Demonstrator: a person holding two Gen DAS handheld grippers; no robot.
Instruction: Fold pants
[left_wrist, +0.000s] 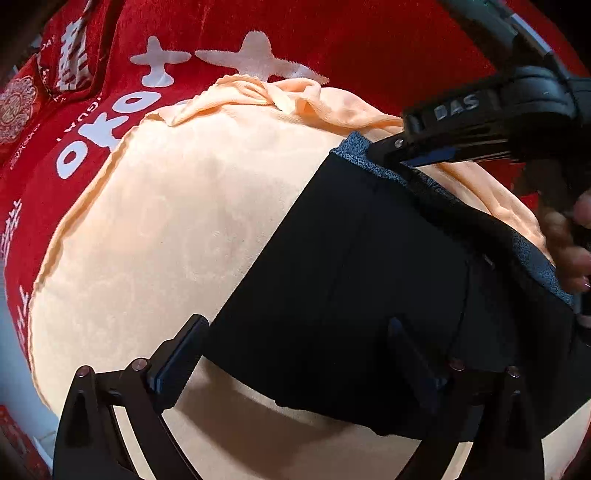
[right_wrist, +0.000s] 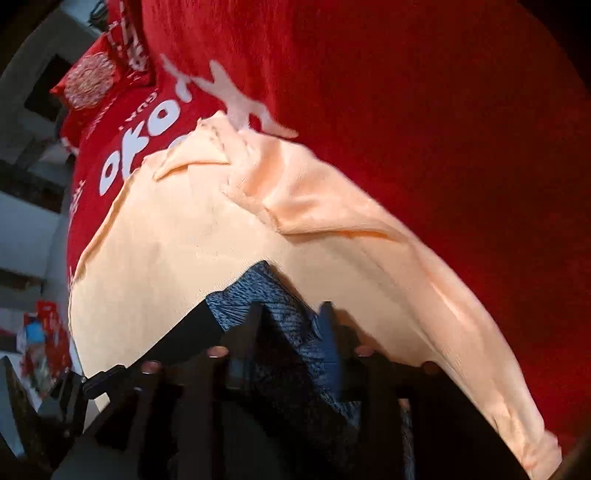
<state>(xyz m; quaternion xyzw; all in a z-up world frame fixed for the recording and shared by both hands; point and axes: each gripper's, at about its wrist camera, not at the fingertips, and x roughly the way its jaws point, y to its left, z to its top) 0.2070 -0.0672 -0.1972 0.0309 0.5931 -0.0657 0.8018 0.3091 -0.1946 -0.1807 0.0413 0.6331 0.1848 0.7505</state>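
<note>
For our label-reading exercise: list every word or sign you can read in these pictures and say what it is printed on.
"DAS": on the right gripper, seen from the left wrist camera.
"oto": large white letters on the red blanket, partly covered by the peach towel.
Other white characters and small print on the blanket: too blurred to read.

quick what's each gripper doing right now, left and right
Left gripper: open, fingers straddling the black pants, not clamped.
Right gripper: closed on the pants' grey speckled waistband.
</note>
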